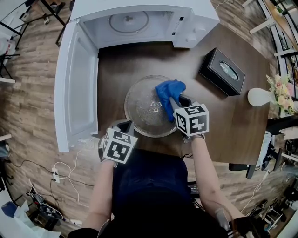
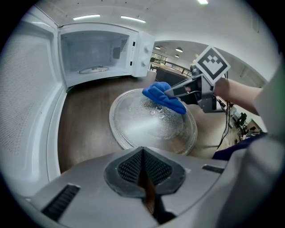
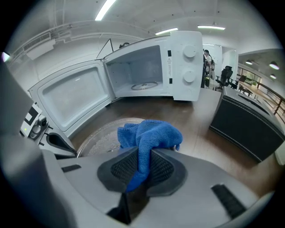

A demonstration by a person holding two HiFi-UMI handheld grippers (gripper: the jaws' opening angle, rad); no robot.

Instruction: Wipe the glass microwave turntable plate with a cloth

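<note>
On the brown table [image 1: 233,116], below the open microwave [image 1: 139,14], lies the glass plate [image 1: 142,109]. The right gripper [image 1: 176,101] clamps a blue cloth [image 1: 168,89] at the plate's 1 o'clock. The left gripper [image 1: 126,125], jaws together and empty, sits at 8 o'clock.

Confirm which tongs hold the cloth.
The right tongs: shut on the blue cloth, which sits over the glass turntable plate. The left tongs are shut with nothing between them, short of the plate's rim.

Bright, even ceiling-strip lighting, soft shadows, strong fisheye warping toward edges.
</note>
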